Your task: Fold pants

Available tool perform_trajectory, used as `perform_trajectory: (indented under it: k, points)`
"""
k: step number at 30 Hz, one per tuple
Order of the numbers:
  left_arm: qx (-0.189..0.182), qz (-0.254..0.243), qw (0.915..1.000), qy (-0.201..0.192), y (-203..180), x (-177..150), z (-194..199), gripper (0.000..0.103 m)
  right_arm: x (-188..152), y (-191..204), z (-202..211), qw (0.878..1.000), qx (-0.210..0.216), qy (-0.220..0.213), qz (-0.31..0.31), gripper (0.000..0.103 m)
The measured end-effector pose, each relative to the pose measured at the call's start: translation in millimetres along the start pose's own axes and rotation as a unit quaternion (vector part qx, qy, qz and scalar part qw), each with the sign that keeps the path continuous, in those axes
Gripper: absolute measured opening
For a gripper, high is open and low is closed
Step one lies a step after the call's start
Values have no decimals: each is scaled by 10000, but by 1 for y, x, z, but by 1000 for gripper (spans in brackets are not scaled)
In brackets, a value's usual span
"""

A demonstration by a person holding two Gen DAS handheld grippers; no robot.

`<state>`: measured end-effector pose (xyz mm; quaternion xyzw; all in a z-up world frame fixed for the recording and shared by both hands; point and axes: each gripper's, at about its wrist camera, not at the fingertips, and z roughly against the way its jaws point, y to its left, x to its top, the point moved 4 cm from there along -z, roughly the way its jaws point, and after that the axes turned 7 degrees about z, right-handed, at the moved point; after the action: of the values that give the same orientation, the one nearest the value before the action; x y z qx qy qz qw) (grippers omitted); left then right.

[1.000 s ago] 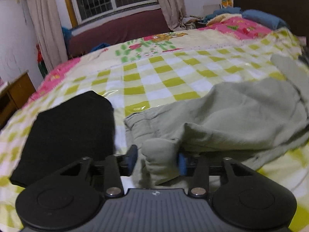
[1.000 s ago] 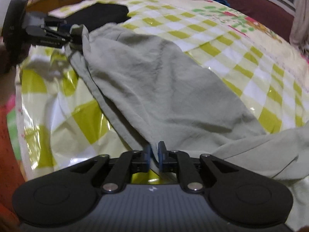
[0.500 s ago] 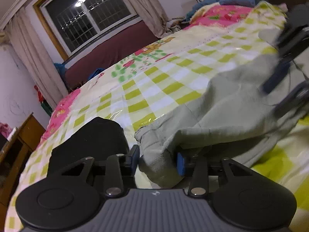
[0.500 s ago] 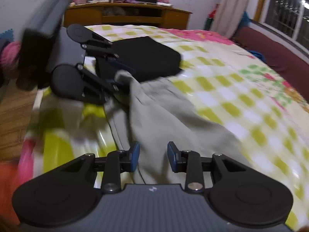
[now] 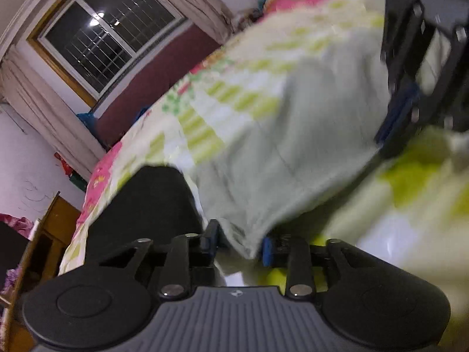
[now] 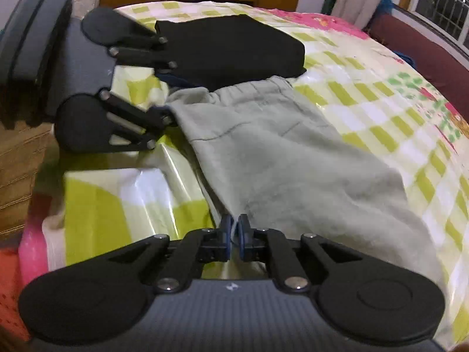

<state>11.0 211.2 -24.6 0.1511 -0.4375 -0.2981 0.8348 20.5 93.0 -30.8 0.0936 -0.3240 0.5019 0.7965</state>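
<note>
- Your left gripper (image 5: 239,245) pinches a bunched corner of the grey-green pants (image 6: 278,152) at the waistband; its jaws have just been closing on that cloth.
- Your right gripper (image 6: 234,234) has snapped nearly together on the pants' near edge, after spreading half a second ago.
- The pants lie flatter across the checked bedspread (image 6: 366,94) now, just beside the folded black garment (image 6: 228,50).
</note>
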Motion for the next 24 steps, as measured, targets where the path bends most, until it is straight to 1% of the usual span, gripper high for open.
perform_trajectory:
  k: [3, 5, 8, 9, 10, 11, 13, 14, 16, 17, 18, 19, 20, 21, 22, 23, 24]
  points:
    - [119, 380, 9991, 169, 7, -7, 9, 52, 1, -6, 12, 9995, 18, -217, -218, 15]
    - [276, 672, 9970, 257, 20, -10, 15, 53, 0, -12, 19, 9991, -45, -289, -312, 16]
    - [575, 902, 9935, 378, 35, -14, 24, 52, -10, -20, 29, 9983, -151, -317, -473, 16]
    - [639, 991, 9923, 380, 37, -13, 28, 52, -16, -25, 34, 9974, -192, -328, -620, 16]
    - [650, 1133, 9909, 321, 41, -11, 32, 52, -19, -26, 41, 9964, -244, -342, -742, 16]
    - [579, 1284, 9898, 206, 42, -5, 38, 52, -27, -34, 47, 9945, -341, -362, -921, 17]
    - [323, 1523, 9878, -10, 35, 8, 44, 53, -44, -51, 58, 9893, -606, -339, -1280, 19]
    - [190, 1529, 9881, -35, 27, 15, 42, 55, -53, -60, 63, 9864, -722, -302, -1444, 20]
    - [-114, 1265, 9919, 74, 3, 23, 28, 56, -76, -81, 76, 9775, -1014, -174, -1842, 20]
    - [-273, 1123, 9929, 297, -11, 24, 16, 54, -88, -94, 83, 9711, -1169, -118, -2077, 20]
    - [-369, 1043, 9924, 534, -22, 23, 4, 50, -102, -107, 94, 9635, -1303, -85, -2337, 20]
    - [-325, 993, 9925, 631, -29, 24, -2, 48, -117, -122, 106, 9552, -1440, -81, -2583, 21]
    - [-271, 948, 9933, 603, -32, 28, -1, 47, -130, -134, 116, 9478, -1587, -80, -2765, 24]
    - [-279, 950, 9938, 511, -32, 35, 3, 48, -143, -152, 127, 9376, -1793, -52, -2980, 31]
    - [-320, 1007, 9936, 398, -31, 43, 8, 50, -155, -168, 134, 9279, -1979, -4, -3160, 42]
    - [-378, 1071, 9932, 266, -30, 54, 12, 51, -167, -189, 139, 9143, -2210, 92, -3392, 45]
    - [-422, 1075, 9932, 164, -33, 63, 17, 53, -176, -206, 143, 9020, -2391, 136, -3593, 47]
